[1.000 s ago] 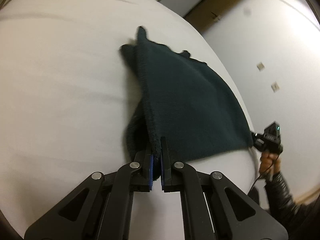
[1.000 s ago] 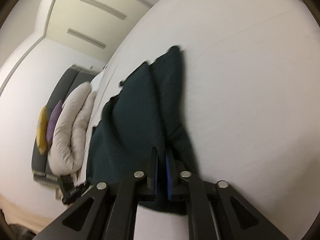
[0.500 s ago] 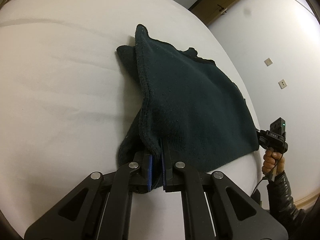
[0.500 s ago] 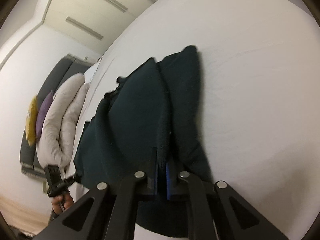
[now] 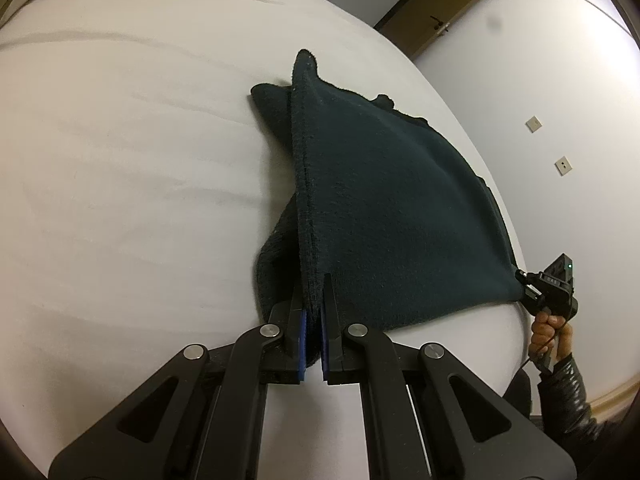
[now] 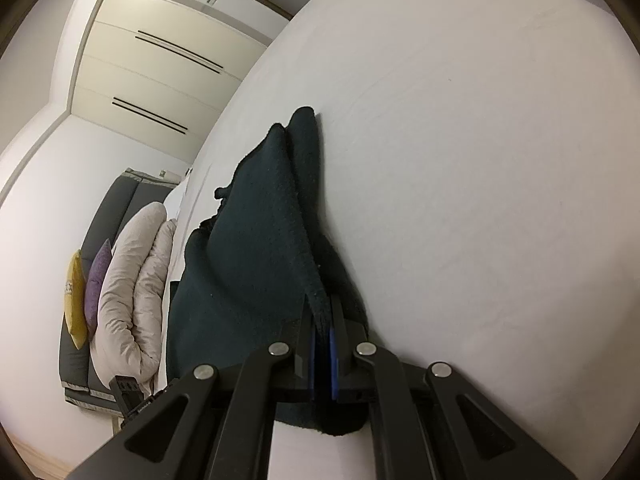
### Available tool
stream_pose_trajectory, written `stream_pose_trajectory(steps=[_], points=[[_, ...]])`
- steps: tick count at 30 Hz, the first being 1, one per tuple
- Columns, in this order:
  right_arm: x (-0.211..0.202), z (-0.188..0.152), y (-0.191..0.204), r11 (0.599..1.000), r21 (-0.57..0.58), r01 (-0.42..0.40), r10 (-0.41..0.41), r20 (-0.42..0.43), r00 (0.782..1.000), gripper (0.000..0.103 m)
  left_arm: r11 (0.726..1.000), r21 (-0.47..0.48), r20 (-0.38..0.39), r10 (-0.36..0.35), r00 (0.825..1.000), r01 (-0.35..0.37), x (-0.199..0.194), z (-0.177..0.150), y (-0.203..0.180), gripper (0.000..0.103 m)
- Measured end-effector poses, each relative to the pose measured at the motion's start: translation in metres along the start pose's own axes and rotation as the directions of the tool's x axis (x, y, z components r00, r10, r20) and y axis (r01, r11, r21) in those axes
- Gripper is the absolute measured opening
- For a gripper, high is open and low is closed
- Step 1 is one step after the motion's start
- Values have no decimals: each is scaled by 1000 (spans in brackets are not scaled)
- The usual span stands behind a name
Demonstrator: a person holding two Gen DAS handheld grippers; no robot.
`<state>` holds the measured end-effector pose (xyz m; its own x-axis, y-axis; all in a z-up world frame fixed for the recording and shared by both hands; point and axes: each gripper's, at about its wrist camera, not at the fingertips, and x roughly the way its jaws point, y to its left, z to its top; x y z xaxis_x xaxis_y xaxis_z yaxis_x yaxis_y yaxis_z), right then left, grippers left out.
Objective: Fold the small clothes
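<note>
The fold looks to be about midway: the dark green cloth (image 5: 384, 208) is lifted off the white bed (image 5: 132, 184) along one edge and stretched between the two grippers, with a lower layer lying on the sheet beneath it, so the raised half is not yet laid down and flattened. The left gripper (image 5: 313, 300) is clamped on one corner of the cloth's hem, its blue-lined fingers pressed against the fabric. The right gripper (image 6: 321, 320) pinches the other corner in the same way, and in the left view it shows at the bed's right edge, held by the person's hand (image 5: 548, 332). That corner hangs right at the mattress edge, so there is little margin on that side. Toward the far side the sheet lies open and bare, giving plenty of room to carry the lifted edge over. A rolled duvet (image 6: 132, 280) and cushions (image 6: 86, 292) sit well apart beside the bed.
</note>
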<state>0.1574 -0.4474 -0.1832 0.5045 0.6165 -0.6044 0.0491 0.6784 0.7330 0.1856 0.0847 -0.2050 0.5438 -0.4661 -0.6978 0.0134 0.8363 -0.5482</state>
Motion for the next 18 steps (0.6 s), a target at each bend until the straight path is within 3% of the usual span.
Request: stream_pose_trajectory(steps=[7, 10, 12, 14, 15, 18], points=[[-3, -4, -5, 1000, 12, 9, -10, 24, 1000, 5, 999, -24, 11, -23, 1000, 23, -3, -14, 13, 3], [0, 0, 2, 1000, -9, 19, -19, -11, 1000, 7, 999, -31, 16, -29, 999, 30, -5, -16, 15, 4], [-3, 9, 8, 999, -17, 38, -38, -29, 999, 13, 998, -32, 13, -50, 999, 50, -9, -16, 16, 5], [-15, 20, 16, 997, -45, 65, -64, 13, 998, 28, 997, -41, 6, -62, 998, 62, -14, -14, 19, 5], [-21, 28, 22, 994, -63, 94, -91, 48, 995, 40, 998, -40, 2, -58, 998, 58, -17, -13, 20, 6], [-19, 52, 40, 989, -117, 90, -82, 64, 995, 41, 1000, -10, 23, -20, 1000, 20, -31, -4, 17, 6]])
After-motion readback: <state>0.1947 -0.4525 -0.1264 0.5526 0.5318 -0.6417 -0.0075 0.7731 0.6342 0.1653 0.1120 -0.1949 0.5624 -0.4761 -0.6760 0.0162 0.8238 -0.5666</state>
